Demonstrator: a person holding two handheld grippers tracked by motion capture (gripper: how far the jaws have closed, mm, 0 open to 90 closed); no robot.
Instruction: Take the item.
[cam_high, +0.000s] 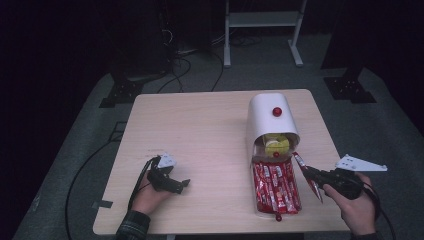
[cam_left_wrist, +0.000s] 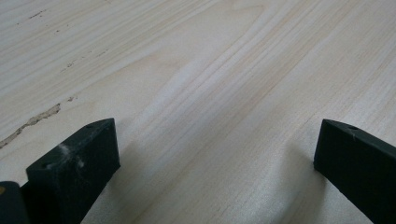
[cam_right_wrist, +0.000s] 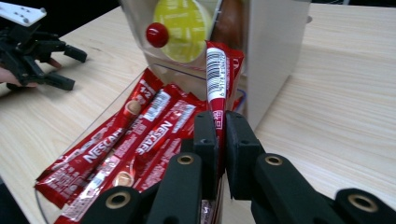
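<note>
Slim glossy red sachet (cam_right_wrist: 217, 74) pinched flat in right tongs (cam_right_wrist: 221, 135).

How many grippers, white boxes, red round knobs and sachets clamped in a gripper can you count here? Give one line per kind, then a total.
Grippers: 2 (left gripper, right gripper)
White box: 1
Red round knobs: 3
Clamped sachet: 1
Total: 7
</note>
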